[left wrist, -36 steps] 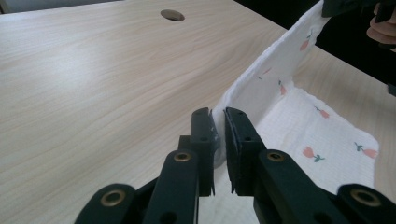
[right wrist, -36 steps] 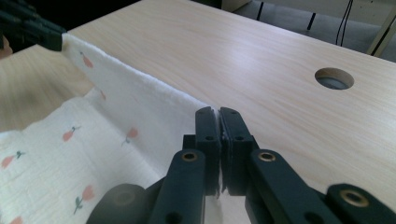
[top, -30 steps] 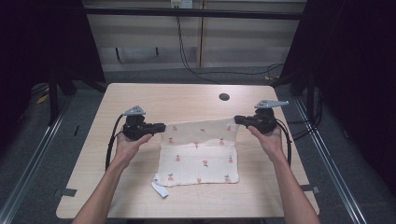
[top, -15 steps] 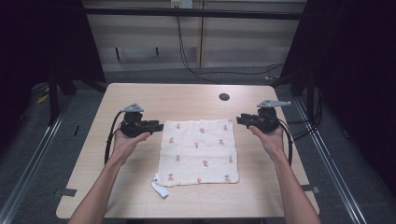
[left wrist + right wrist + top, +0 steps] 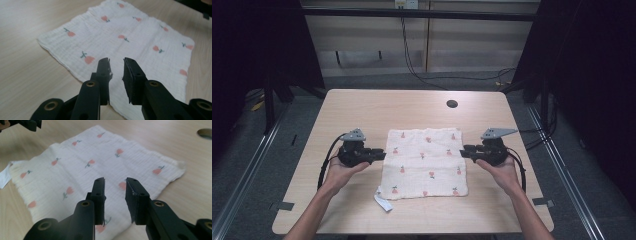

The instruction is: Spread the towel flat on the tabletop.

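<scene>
Both claws have drawn back toward six o'clock; left claw [image 5: 379,154] and right claw [image 5: 466,150] sit slightly parted, empty, flanking the cloth [image 5: 426,161] spread flat mid-counter [image 5: 362,107], seemingly finished

- Your left black two-jaw handheld gripper [image 5: 381,154] carried a grey three-cornered plate on top and a black cable looping back beside your wrist.
- Your right black two-jaw handheld gripper [image 5: 463,149] had the same grey plate and a black trailing cable.
- Each jaw was a flat, matte black bar with small screw holes, hinged on arms with brass-coloured rivets.
- Your forearms were bare, with no sleeves.
</scene>
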`<state>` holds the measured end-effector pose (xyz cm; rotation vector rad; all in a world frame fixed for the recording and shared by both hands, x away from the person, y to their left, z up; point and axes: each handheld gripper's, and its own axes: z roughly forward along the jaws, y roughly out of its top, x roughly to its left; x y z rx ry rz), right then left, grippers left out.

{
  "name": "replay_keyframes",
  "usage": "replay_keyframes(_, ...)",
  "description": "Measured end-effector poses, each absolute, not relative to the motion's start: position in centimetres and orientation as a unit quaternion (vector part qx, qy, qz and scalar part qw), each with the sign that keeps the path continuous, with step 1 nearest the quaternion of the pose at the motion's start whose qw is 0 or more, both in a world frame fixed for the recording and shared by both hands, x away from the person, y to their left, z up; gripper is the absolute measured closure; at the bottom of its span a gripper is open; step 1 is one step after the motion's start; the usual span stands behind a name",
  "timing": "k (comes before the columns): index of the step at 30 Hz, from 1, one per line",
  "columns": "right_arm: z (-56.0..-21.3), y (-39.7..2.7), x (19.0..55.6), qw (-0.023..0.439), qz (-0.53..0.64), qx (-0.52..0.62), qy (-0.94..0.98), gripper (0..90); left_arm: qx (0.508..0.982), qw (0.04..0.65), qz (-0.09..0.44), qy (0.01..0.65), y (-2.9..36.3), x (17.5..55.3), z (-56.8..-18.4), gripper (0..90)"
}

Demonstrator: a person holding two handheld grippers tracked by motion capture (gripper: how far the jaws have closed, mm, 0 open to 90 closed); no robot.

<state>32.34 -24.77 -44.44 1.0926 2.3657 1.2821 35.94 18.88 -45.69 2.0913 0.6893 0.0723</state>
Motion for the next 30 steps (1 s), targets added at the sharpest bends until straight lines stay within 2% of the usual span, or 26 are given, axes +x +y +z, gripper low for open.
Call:
replay_keyframes(5,-45.7,-23.8,30.4,0.095,0.427,0.362,0.823,68.5,0.864,0.430,0.015,0.261,17.8,35.1,-46.8,72.5)
replay_keyframes(8,-46.5,-23.0,29.4,0.080,0.409,0.355,0.837,65.8,0.867,0.427,-0.006,0.256,17.4,34.9,-47.8,67.4)
replay_keyframes(12,-47.4,-22.4,28.5,0.072,0.388,0.345,0.852,61.3,0.875,0.417,-0.016,0.246,17.3,33.9,-48.1,65.7)
replay_keyframes(17,-48.7,-22.4,29.2,0.079,0.375,0.356,0.852,58.0,0.886,0.388,-0.001,0.254,17.7,33.7,-49.5,61.4)
replay_keyframes(20,-49.2,-22.1,29.4,0.090,0.362,0.355,0.857,56.7,0.882,0.393,-0.013,0.257,17.7,33.7,-49.6,54.5)
replay_keyframes(23,-49.7,-21.7,29.4,0.072,0.354,0.352,0.863,54.8,0.886,0.391,-0.019,0.247,17.3,33.1,-49.7,52.6)
replay_keyframes(27,-49.7,-21.5,29.1,0.096,0.351,0.347,0.865,62.6,0.893,0.386,-0.006,0.233,16.9,32.5,-49.7,52.9)
replay_keyframes(29,-49.8,-21.5,28.9,0.106,0.349,0.339,0.867,69.5,0.899,0.378,0.008,0.223,16.7,32.2,-49.6,56.7)
replay_keyframes(30,-49.7,-21.6,28.8,0.106,0.344,0.343,0.868,76.0,0.902,0.373,0.019,0.218,16.6,31.9,-49.6,60.0)
